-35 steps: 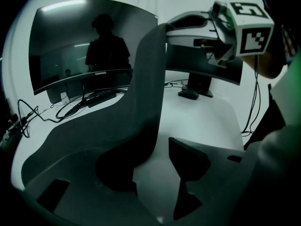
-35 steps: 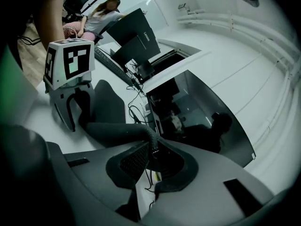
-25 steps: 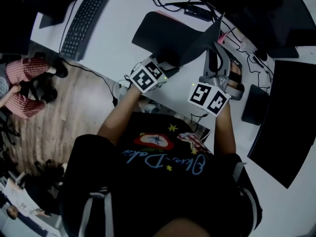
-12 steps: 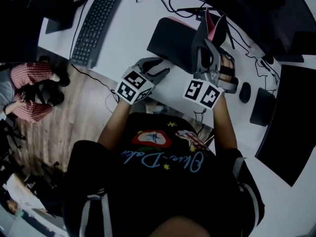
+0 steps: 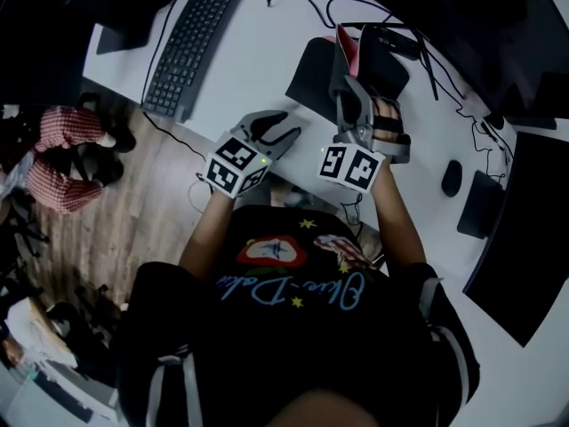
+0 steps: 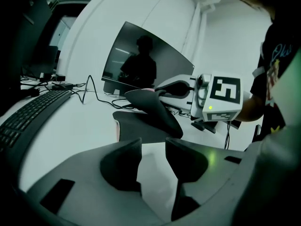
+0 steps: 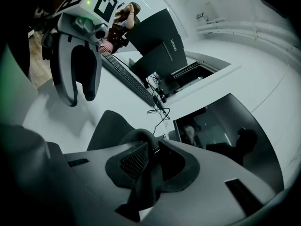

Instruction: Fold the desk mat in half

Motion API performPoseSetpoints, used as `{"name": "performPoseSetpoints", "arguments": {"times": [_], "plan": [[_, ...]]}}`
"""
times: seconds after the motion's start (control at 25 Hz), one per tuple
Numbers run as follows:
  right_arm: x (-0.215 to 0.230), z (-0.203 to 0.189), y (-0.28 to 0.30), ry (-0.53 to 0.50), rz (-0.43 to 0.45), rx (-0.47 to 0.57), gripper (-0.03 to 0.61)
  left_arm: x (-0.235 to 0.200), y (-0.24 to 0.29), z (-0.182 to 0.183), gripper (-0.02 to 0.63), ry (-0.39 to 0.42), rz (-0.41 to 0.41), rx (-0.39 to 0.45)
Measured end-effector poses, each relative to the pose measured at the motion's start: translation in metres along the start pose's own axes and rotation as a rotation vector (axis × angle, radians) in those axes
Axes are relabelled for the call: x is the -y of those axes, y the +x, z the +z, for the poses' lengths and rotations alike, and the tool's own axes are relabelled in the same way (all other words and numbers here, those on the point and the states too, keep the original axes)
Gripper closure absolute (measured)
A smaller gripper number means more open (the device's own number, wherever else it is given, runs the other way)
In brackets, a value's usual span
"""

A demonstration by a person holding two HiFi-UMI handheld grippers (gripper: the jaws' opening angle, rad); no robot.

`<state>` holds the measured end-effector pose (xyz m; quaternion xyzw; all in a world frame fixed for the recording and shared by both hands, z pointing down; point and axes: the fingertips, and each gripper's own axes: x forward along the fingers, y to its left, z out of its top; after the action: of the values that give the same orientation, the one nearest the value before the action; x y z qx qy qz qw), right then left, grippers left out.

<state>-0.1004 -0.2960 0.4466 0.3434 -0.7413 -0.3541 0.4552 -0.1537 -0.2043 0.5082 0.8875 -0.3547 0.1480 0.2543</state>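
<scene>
Right tongs (image 7: 151,157) nipped on desk mat (image 5: 311,83), raised flap hiding rest; left tongs (image 6: 153,149) just closing partway, empty.

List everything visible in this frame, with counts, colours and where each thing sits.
desk: one, white, upper part of the head view
keyboard: one, black, left part of the desk
desk mat: one, dark with a pink underside, mid-desk, right part lifted
mouse: one, dark, right of the desk mat
monitors: at least two, black, far and right edges of the desk
cables: several, black, behind the desk mat
floor: wooden, left of the desk
seated person: one, checked clothes, far left
left gripper: one, grey, near the desk's front edge; jaws apart, just been closing, nothing between them
right gripper: one, grey, shut on the desk mat's lifted edge
</scene>
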Motion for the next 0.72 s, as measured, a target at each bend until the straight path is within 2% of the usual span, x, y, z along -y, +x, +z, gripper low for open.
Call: {"name": "performPoseSetpoints", "arguments": {"times": [0.2, 0.36, 0.52, 0.72], "plan": [[-0.024, 0.011, 0.014, -0.015, 0.065, 0.013, 0.529, -0.005, -0.010, -0.002, 0.462, -0.017, 0.018, 0.012], [-0.048, 0.016, 0.022, -0.070, 0.123, 0.017, 0.517, -0.010, -0.019, -0.004, 0.463, -0.025, 0.039, 0.020], [-0.062, 0.020, 0.026, -0.106, 0.145, 0.024, 0.501, -0.015, -0.027, -0.006, 0.463, -0.033, 0.059, 0.023], [-0.062, 0.032, 0.023, 0.014, 0.144, 0.085, 0.453, -0.017, -0.033, -0.012, 0.463, -0.051, 0.077, 0.024]]}}
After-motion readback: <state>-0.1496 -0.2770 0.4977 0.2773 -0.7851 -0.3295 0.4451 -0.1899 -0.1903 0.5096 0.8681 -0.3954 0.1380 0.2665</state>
